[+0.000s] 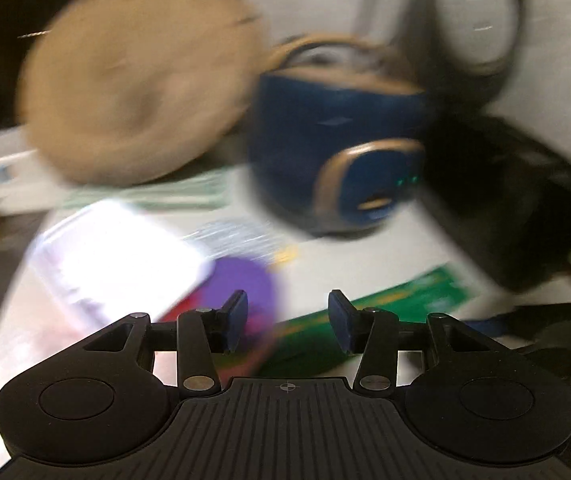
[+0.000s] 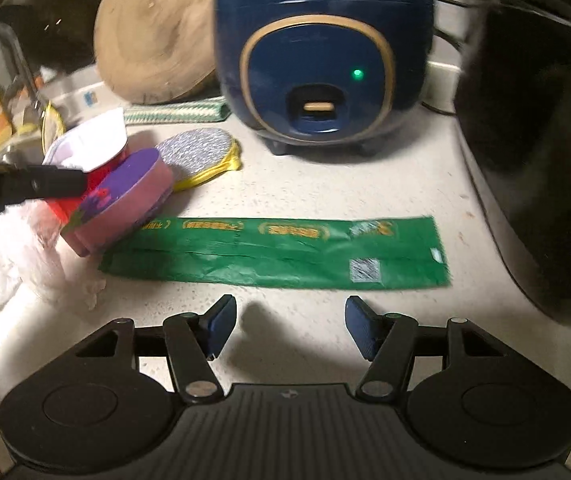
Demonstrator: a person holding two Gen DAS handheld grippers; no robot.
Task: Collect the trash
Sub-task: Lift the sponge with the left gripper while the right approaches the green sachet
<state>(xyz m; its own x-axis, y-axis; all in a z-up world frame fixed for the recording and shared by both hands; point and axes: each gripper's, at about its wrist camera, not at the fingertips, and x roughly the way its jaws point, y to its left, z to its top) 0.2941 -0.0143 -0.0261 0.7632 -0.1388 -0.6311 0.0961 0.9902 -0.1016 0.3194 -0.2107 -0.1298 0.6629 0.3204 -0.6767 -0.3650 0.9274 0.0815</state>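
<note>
Bench (image 2: pixel 325 196): pale speckled stone-look surface, brightly lit near the camera, dim toward the back of the room, crowded along its rear edge. Dark bulky appliance (image 2: pixel 533 152): black, at the right edge of the bench, details lost in shadow. Rice cooker (image 2: pixel 317 56): navy with gold trim, one green light lit, standing at the back centre; a dark cord runs behind it. Round wooden board (image 2: pixel 153 36): propped upright against the back, just left of the cooker; a striped green-and-white cloth (image 2: pixel 177 114) lies at its foot. Green wrapper (image 2: pixel 277 256): long flattened strip with yellow print, lying flat across the bench middle, just ahead of the right tongs. Crumpled white plastic (image 2: pixel 17 248): at the left edge, beside the wrapper's left end. Pink and purple round container (image 2: pixel 125 200): tilted, resting over the wrapper's left end, next to a red cup with a peeled white lid (image 2: pixel 93 144). Grey and yellow scrub pad (image 2: pixel 201 156): behind the container. Right tongs (image 2: pixel 289 328): jaws parted wide, nothing between them, above bare bench. Left tongs (image 1: pixel 287 322): jaws parted, holding nothing, over the wrapper and container; this view heavily blurred.
</note>
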